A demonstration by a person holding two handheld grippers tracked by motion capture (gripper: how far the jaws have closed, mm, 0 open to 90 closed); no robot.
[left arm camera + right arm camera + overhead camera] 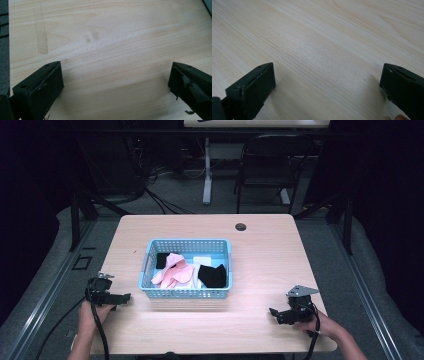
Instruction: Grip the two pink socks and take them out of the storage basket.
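A light blue mesh basket (187, 292) stands in the middle of the wooden table (260, 245). In it lie a pink cloth (174, 271), a black cloth (212, 275), a white cloth (202, 261) and another dark piece (161, 260). My left gripper (125, 298) rests low at the table's front left, just left of the basket, pointing toward it. In the left gripper view (116, 77) its jaws stand wide apart over bare wood. My right gripper (272, 312) sits at the front right, aimed left. Its jaws (328, 77) are also spread open, nothing between them.
A round cable hole (240, 226) marks the table's far edge. Beyond the table stand a black chair (270, 165) and a white desk leg (207, 170). Cables trail from both grippers off the front edge. Dark floor mats flank the table.
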